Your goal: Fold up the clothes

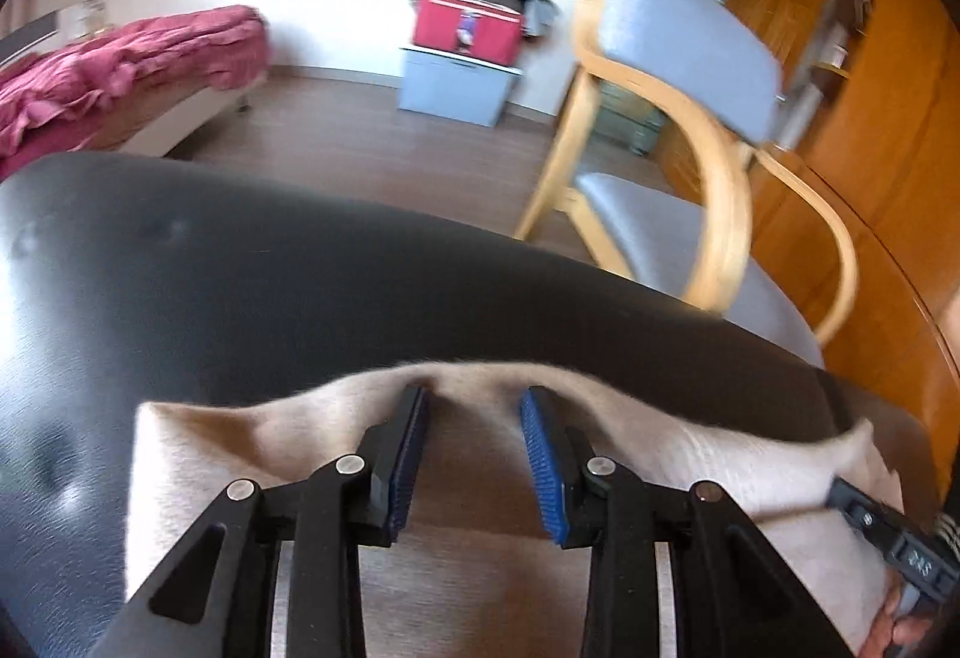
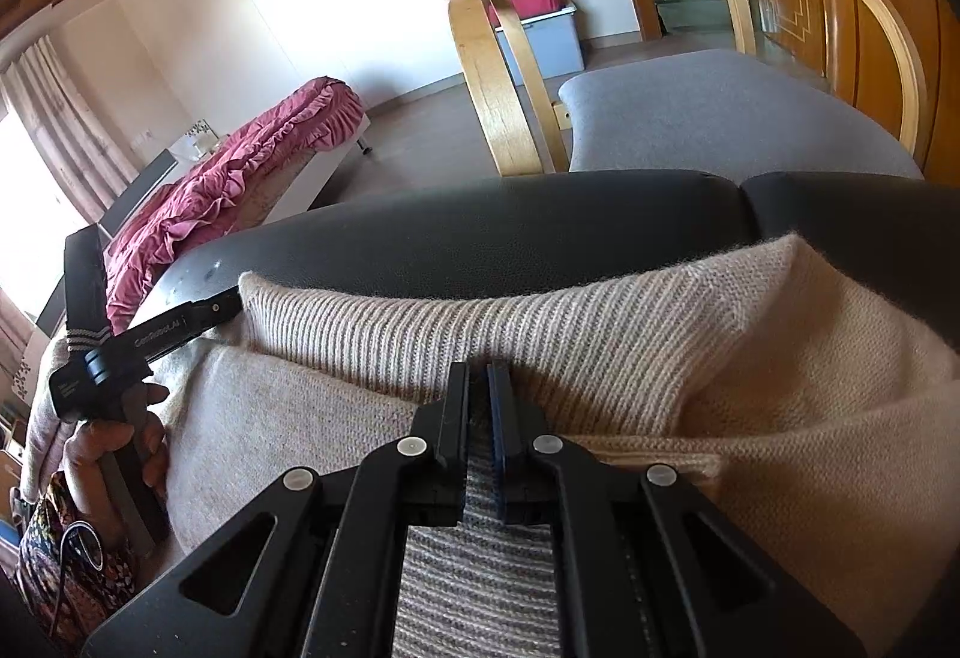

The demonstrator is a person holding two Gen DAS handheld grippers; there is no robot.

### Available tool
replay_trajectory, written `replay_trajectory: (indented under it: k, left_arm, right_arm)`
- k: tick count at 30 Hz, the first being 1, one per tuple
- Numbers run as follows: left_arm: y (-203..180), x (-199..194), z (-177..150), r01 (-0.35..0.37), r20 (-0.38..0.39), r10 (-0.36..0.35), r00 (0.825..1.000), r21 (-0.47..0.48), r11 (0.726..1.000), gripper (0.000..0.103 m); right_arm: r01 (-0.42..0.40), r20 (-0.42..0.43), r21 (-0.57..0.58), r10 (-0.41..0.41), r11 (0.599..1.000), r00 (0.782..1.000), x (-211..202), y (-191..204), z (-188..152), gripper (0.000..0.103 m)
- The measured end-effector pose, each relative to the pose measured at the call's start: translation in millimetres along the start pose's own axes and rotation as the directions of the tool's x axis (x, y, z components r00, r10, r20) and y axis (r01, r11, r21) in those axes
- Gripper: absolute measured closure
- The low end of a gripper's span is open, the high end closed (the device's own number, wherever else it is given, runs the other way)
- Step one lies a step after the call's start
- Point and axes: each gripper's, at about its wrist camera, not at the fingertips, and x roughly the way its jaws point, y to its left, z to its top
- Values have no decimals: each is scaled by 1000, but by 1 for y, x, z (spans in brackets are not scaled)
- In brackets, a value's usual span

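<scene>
A beige knitted sweater with a ribbed band lies on a black leather surface. It also shows in the left wrist view. My left gripper is open, its blue pads apart over the sweater's far edge. It appears in the right wrist view at the sweater's left corner. My right gripper is shut on the sweater's ribbed fabric. Its body shows in the left wrist view at the right edge.
A wooden armchair with grey cushions stands just beyond the black surface. It also shows in the right wrist view. A bed with a crimson cover is at the left. A red case on a grey box stands by the wall.
</scene>
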Motion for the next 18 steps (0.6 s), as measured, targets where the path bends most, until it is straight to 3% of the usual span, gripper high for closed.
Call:
replay_trajectory:
  k: [6,9,14,16,18]
  left_arm:
    - [-11,-27,0,-10,54,9,999,32,999,68]
    - [-26,-32,-2,-162,82,152,985,141,977,68]
    - [-37,0,-1,-149,-20,158,987,236,960,68]
    - [-39,8,4,-191,2,196,981,254,948,64]
    - [-38,12,9,-197,0,202,979,231,953,61]
  right_arm:
    - [-8,0,6,8,1000,1000,1,-1,0,97]
    - [-8,-1,5,8,1000,1000,1,0,0,97]
    - [-4,-1,2,4,1000,1000,2,1,1,96]
    - [-5,-1,2,5,1000,1000,2,1,1,96]
    - [-6,-1,3,6,1000,1000,2,0,1,96]
